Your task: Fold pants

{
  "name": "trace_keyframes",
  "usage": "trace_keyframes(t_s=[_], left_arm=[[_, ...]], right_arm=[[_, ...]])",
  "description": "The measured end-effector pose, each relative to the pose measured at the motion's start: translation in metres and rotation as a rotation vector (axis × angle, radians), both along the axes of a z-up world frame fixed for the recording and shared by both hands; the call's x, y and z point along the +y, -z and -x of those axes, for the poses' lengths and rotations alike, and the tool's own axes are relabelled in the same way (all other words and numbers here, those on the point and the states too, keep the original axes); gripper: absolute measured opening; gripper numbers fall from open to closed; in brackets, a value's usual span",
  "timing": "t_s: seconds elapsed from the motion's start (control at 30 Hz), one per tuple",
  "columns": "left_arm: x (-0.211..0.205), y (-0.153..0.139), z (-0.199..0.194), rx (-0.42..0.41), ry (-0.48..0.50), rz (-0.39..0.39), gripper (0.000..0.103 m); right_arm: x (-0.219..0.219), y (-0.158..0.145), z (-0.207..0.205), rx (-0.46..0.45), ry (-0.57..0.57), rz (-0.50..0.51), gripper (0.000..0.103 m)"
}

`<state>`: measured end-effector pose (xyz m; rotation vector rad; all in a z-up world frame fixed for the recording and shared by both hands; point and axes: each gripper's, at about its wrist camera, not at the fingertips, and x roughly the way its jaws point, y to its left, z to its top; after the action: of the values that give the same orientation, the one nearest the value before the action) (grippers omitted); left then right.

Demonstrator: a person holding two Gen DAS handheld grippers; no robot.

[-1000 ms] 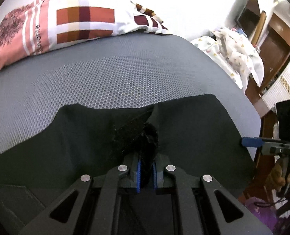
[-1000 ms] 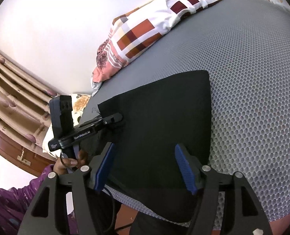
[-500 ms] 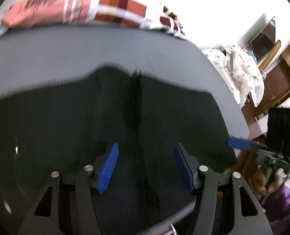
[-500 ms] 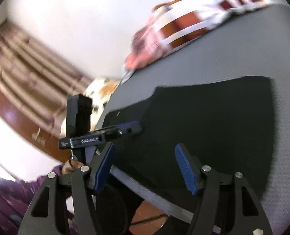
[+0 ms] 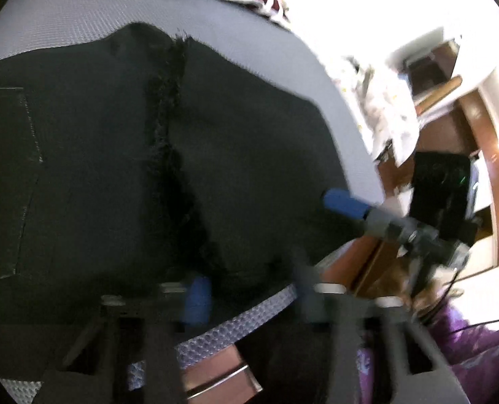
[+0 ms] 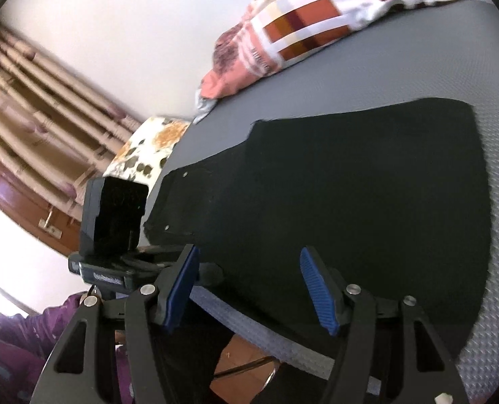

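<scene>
The black pants (image 6: 367, 202) lie flat on the grey mattress (image 6: 417, 60), hanging over its near edge. The left gripper (image 5: 246, 294) is closing over that hem; grip unclear through blur. The right gripper (image 6: 249, 289) hovers spread, empty. Pinch both layers squarely before lifting.

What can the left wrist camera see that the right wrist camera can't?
Only the left wrist view shows the frayed centre seam of the black pants, a stitched pocket and spotted white cloth by brown wooden furniture.

Only the right wrist view shows the ribbed beige curtain and a flowery cushion.

Both show the black pants on the grey mesh mattress and the checked red-and-white pillow.
</scene>
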<state>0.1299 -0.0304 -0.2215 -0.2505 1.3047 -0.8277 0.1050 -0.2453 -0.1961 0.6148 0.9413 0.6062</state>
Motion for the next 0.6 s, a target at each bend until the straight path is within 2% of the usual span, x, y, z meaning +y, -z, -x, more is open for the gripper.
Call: trace_keyframes(t_s=[0.13, 0.23, 0.4, 0.53, 0.6], left_arm=[[-0.003, 0.001, 0.006, -0.005, -0.004, -0.003, 0.02], [0.002, -0.004, 0.007, 0.0, -0.038, 0.018, 0.019], [0.003, -0.006, 0.009, 0.003, -0.054, 0.002, 0.019], [0.012, 0.004, 0.009, 0.063, -0.104, 0.033, 0.019], [0.013, 0.008, 0.006, 0.087, -0.109, 0.037, 0.024]], right_arm=[[-0.009, 0.007, -0.002, 0.022, 0.025, -0.025, 0.061], [-0.007, 0.007, -0.002, 0.015, 0.011, -0.027, 0.061], [-0.003, 0.011, -0.003, 0.016, -0.01, -0.029, 0.061], [0.0, 0.015, -0.002, 0.025, -0.026, -0.014, 0.061], [0.003, 0.016, -0.003, 0.031, -0.03, -0.004, 0.061]])
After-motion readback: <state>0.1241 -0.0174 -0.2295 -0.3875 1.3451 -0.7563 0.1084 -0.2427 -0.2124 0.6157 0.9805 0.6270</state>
